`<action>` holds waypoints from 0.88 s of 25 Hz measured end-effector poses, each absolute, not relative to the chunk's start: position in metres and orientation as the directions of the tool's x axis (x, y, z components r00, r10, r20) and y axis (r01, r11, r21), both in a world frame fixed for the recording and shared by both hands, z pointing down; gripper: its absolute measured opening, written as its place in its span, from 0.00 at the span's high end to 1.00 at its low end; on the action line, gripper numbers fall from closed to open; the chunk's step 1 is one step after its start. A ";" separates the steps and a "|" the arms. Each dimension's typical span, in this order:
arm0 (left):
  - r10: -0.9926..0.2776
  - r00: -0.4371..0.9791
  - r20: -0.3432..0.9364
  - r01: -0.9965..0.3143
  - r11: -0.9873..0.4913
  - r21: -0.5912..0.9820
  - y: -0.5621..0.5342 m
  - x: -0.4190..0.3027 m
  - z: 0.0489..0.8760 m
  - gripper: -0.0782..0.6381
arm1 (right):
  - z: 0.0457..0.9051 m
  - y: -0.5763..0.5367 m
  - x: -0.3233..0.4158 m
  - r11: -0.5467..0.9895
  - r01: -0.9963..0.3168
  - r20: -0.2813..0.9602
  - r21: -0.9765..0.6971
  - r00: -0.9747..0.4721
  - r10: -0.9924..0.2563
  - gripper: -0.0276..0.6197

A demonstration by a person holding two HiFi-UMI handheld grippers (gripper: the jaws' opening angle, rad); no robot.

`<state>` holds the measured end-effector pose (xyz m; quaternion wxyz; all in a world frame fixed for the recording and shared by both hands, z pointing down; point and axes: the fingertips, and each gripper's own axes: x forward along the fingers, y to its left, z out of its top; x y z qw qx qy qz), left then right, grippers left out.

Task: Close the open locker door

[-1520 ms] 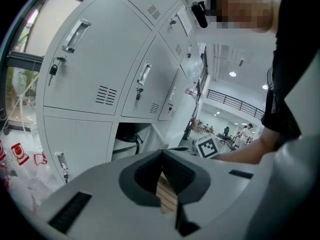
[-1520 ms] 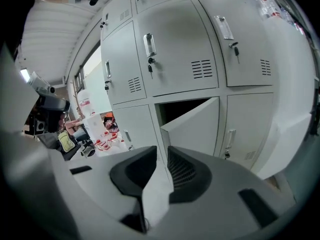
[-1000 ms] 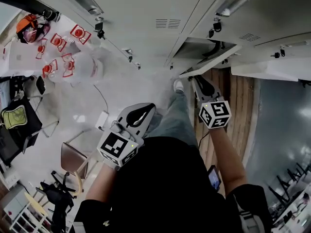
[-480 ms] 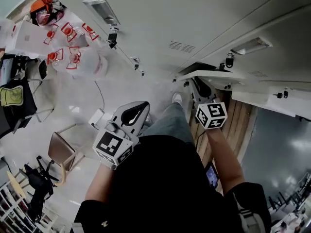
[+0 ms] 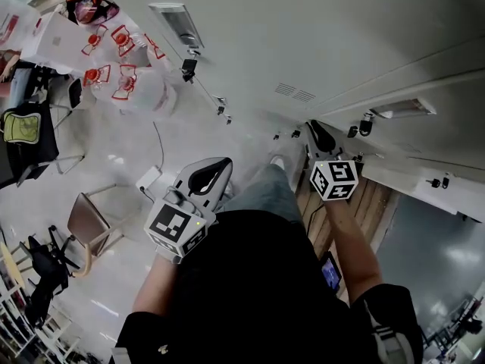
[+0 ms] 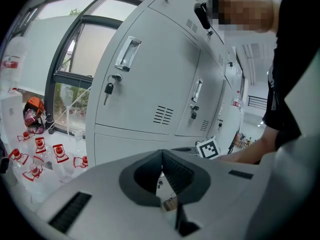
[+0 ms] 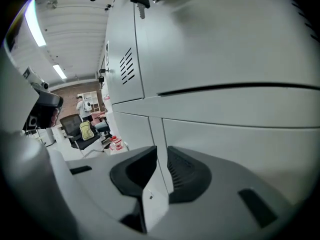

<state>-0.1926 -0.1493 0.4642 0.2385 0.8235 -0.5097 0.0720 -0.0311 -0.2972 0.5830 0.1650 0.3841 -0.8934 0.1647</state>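
a: so, how far along is the closing?

b: nearly done, i'd judge. in the head view no panel swings clear of the lockers [image 5: 364, 44], and the right gripper [image 5: 318, 133] has its tip up against their face. its jaws are pinched to a thin slit on a pale flat sheet, which i take for the edge of the locker door [image 7: 149, 204].

a: and what's left?

b: probably pressing it flush, then letting go. the left gripper [image 5: 221, 165] hangs back by the person's leg, jaws together on nothing.

a: anything you can't make out?

b: whether the door is fully seated or latched, since the seam by the right tip is small and crowded. the right gripper view sits so close that i can't tell which lock or handle belongs to it.
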 end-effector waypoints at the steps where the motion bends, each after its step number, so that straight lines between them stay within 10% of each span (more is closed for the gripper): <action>1: -0.808 0.467 0.360 -0.875 -0.363 0.319 -0.150 -0.192 0.464 0.86 | 0.584 -0.297 -0.032 0.657 -0.736 0.424 -0.163 -0.654 -0.627 0.83; 22: -0.774 0.548 0.318 -0.829 -0.451 0.330 -0.116 -0.197 0.443 0.86 | 0.535 -0.240 -0.041 0.627 -0.758 0.402 -0.183 -0.639 -0.656 0.83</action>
